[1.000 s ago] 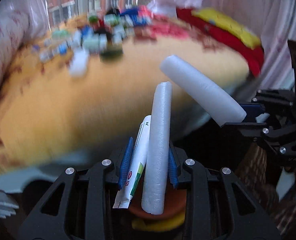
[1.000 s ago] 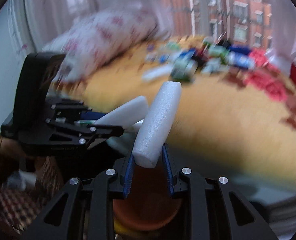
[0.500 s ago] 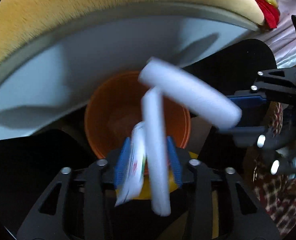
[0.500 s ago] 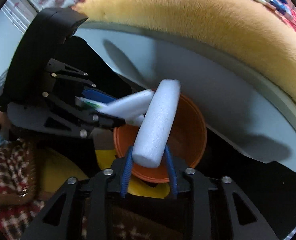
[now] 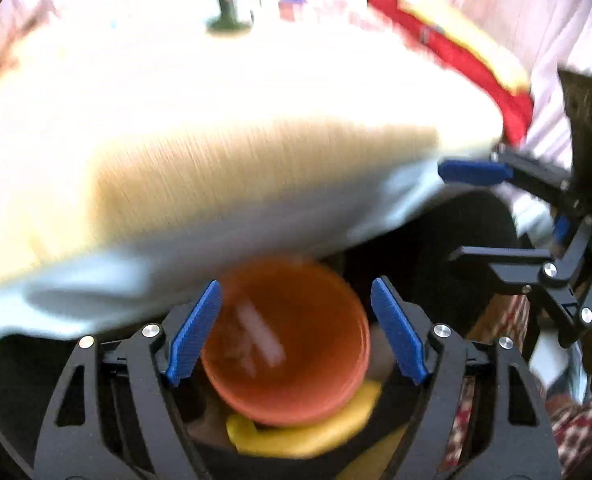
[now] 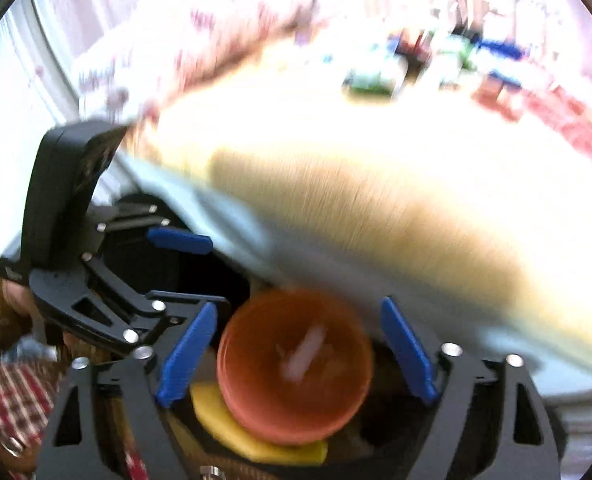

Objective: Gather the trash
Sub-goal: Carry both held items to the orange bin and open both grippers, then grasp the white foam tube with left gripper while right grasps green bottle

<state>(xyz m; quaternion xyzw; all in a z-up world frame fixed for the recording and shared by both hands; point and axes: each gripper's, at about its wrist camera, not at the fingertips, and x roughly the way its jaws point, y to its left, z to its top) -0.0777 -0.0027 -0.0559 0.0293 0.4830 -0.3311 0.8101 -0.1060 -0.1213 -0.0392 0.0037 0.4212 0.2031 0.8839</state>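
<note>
Blurred yellow bedspread [image 5: 224, 168] behind, and both the left gripper [image 5: 296, 332] and right gripper [image 6: 296, 356] just sprung wide, nothing between the pads, pale trash [image 5: 256, 336] lying down in the orange bucket [image 5: 327, 384], so best lifting clear before swinging away.

An orange plastic bucket [image 5: 288, 340] sits below and between the left tongs [image 5: 296, 332], white foam pieces [image 6: 303, 350] lying inside it. A fuzzy yellow bed [image 5: 216, 140] rises behind; small packets [image 6: 379, 76] lie at its far end.
</note>
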